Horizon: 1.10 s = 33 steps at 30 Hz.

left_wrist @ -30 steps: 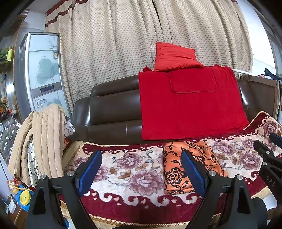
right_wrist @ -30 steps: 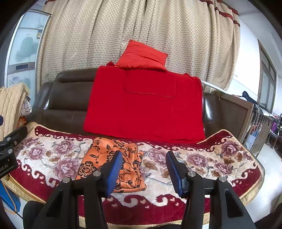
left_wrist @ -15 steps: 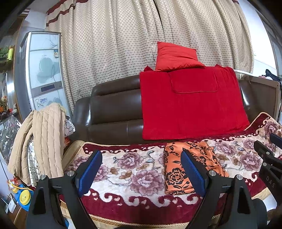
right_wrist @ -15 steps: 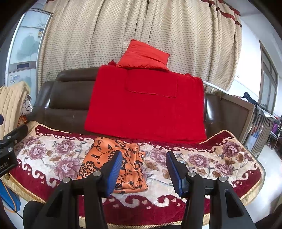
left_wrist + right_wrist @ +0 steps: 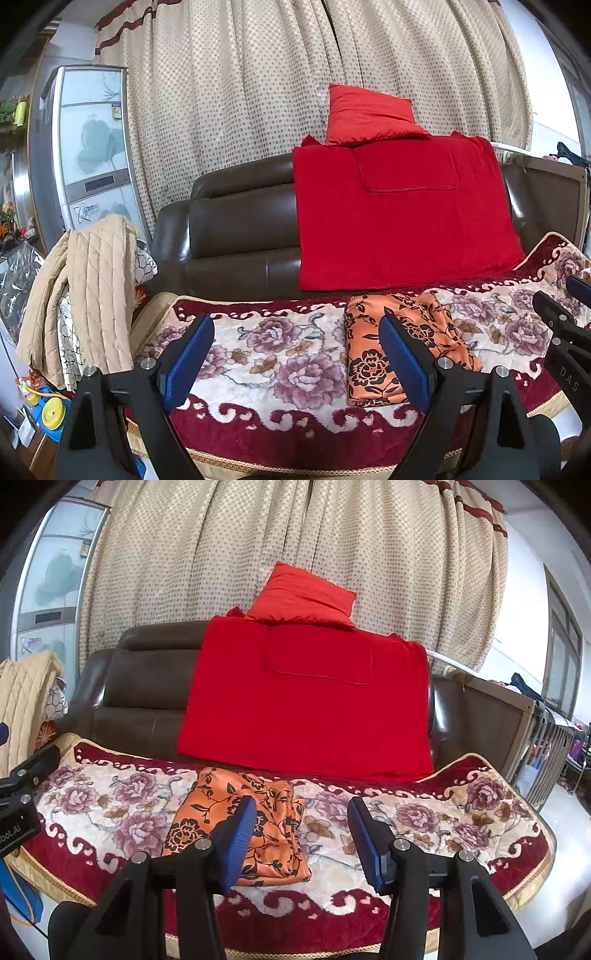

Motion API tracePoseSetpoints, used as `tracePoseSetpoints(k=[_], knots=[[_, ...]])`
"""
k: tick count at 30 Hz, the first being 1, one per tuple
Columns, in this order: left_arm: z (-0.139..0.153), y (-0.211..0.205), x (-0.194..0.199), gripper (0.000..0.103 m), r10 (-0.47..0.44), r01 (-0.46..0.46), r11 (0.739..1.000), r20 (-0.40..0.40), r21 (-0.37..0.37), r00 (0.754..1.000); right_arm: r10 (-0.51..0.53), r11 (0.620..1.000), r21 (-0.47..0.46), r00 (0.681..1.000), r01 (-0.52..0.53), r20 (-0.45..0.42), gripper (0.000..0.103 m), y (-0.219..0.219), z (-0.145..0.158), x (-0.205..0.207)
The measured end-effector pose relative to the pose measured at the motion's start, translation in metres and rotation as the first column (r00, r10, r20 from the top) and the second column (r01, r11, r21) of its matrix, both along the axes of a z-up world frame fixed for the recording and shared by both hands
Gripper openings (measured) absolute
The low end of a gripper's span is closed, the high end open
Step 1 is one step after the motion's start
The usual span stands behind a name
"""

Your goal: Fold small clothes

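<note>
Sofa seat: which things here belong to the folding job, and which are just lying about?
Job:
- orange floral garment, lying folded on the floral blanket
- left tool and right tool, both open, empty

Lying about:
- red throw
- red cushion
- beige quilted cover
- cabinet

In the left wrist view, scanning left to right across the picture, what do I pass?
Beige quilted cover → brown leather sofa back → orange floral garment on the floral blanket → right tongs at the frame's edge.
</note>
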<state>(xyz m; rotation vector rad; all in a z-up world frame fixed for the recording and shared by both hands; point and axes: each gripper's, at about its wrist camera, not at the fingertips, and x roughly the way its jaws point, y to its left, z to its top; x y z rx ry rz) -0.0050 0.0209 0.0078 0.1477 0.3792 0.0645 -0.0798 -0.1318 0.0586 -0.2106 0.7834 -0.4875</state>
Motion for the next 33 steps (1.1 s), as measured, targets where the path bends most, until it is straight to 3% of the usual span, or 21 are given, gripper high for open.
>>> tracePoseSetpoints(k=[19, 24, 33], knots=[[-0.016, -0.005, 0.009, 0.091, -0.028, 0.029, 0.999, -0.046, 0.021, 0.999, -0.013, 1.000, 0.002, 0.999, 0.013, -0.042, 0.056, -0.005, -0.017, 0.003], [-0.022, -0.003, 0.014, 0.091, -0.035, 0.036, 0.999, -0.076, 0.012, 0.996, -0.025, 1.000, -0.009, 0.995, 0.024, -0.092, 0.063, -0.008, -0.028, 0.007], [-0.038, -0.001, 0.027, 0.091, -0.035, 0.037, 0.999, -0.121, 0.013, 0.992, -0.024, 1.000, -0.009, 0.983, 0.023, -0.180, 0.063, -0.010, -0.051, 0.014]])
